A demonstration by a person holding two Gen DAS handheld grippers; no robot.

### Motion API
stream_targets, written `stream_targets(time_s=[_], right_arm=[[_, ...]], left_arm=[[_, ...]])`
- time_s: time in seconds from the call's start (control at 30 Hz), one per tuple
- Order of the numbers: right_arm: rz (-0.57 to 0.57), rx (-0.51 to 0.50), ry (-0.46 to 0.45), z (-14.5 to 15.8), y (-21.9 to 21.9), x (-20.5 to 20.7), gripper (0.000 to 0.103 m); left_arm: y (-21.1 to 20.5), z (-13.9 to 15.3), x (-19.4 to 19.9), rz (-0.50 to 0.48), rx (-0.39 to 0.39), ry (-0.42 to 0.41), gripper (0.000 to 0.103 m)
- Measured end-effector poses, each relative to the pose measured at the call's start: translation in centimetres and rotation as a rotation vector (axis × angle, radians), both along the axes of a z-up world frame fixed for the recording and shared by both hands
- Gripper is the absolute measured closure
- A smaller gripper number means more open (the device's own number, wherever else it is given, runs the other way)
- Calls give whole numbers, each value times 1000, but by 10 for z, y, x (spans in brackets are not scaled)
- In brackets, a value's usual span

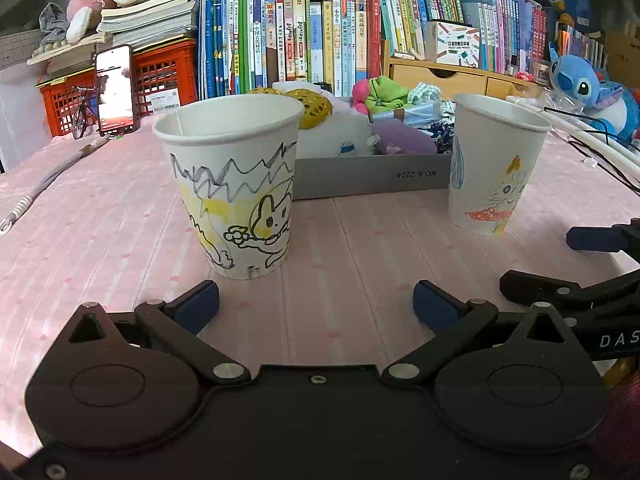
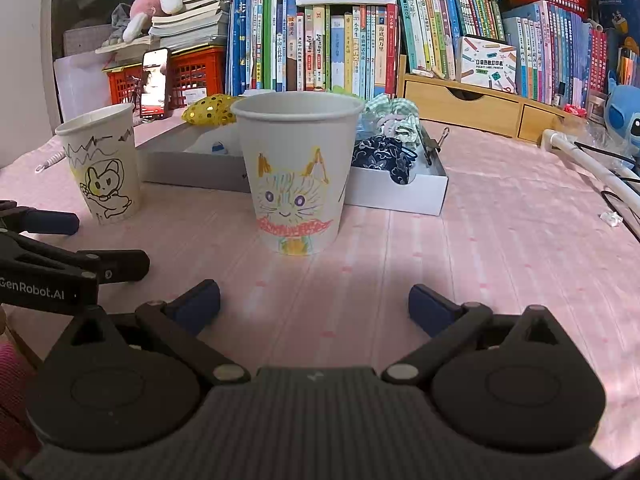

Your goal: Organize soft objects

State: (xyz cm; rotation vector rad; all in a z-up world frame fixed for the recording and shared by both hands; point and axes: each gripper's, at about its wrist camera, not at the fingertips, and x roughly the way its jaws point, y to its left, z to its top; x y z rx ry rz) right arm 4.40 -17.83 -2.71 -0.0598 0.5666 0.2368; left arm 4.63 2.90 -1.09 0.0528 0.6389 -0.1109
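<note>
A grey box behind two paper cups holds soft items: gold sequin scrunchies, a green and pink one, a purple one. In the right wrist view the box shows a dark blue scrunchie and a green checked one. The rabbit cup stands just ahead of my left gripper, which is open and empty. The cat cup stands ahead of my right gripper, also open and empty.
The pink tablecloth covers the table. Books line the back, with a red crate, a lit phone, a wooden drawer unit and a blue plush. A white cord lies at left, cables at right.
</note>
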Motion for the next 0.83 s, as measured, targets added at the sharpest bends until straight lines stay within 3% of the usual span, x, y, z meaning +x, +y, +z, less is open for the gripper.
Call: stream_targets(time_s=[0.83], right_arm=[[0,0,0,0,0,0,0]], left_arm=[[0,2,0,-2,0,-5,0]])
